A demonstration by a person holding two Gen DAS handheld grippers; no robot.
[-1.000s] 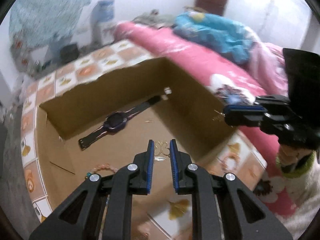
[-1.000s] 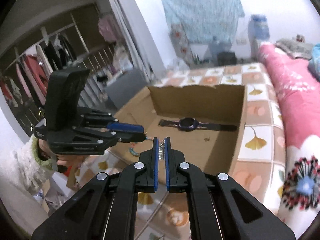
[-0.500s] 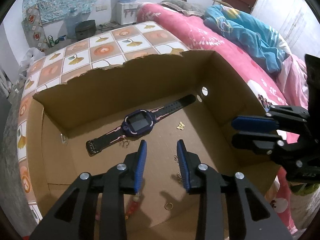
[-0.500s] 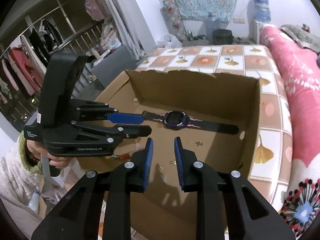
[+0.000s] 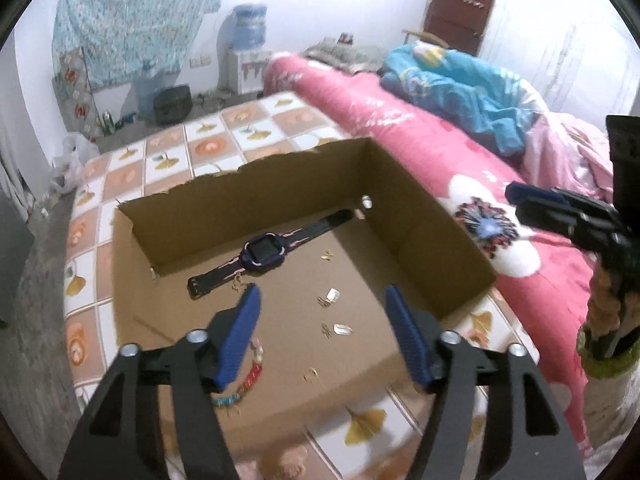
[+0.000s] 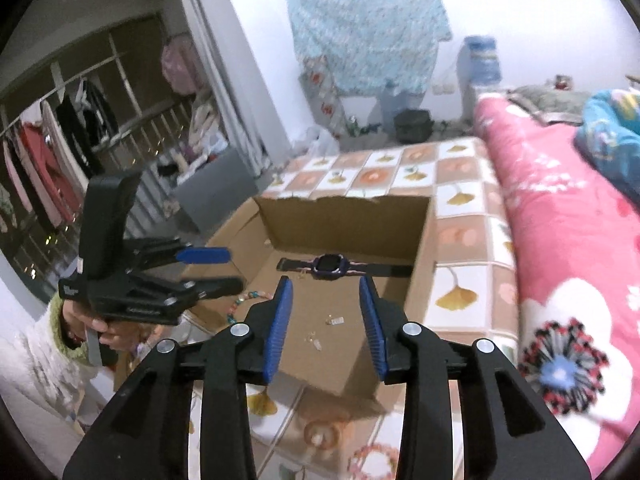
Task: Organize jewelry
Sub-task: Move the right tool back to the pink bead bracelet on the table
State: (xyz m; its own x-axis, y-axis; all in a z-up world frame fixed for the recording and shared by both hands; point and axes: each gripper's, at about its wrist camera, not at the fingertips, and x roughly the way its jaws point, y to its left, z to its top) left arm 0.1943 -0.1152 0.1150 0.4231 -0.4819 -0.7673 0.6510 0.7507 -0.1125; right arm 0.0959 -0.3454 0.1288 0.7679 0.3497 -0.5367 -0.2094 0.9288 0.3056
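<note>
A shallow cardboard box (image 5: 420,216) (image 6: 344,216) lies on a tiled mat. In it lie a purple smartwatch (image 5: 264,252) (image 6: 330,267), a beaded bracelet (image 5: 248,380) (image 6: 240,304) and several small gold earrings (image 5: 332,312) (image 6: 334,320). My left gripper (image 5: 322,300) is open and empty above the box's near edge; it shows at the left of the right wrist view (image 6: 212,268). My right gripper (image 6: 326,288) is open and empty above the box's near side; it shows at the right of the left wrist view (image 5: 524,200).
A bed with a pink floral quilt (image 5: 440,152) (image 6: 560,240) runs along the box's side. A blue blanket (image 5: 460,88) lies on it. A water dispenser (image 5: 248,56) and a clothes rack (image 6: 52,152) stand further off.
Both grippers opened wide and let their small earrings drop into the box, then drew back from it. The left one had gone in over the box before pulling back.
</note>
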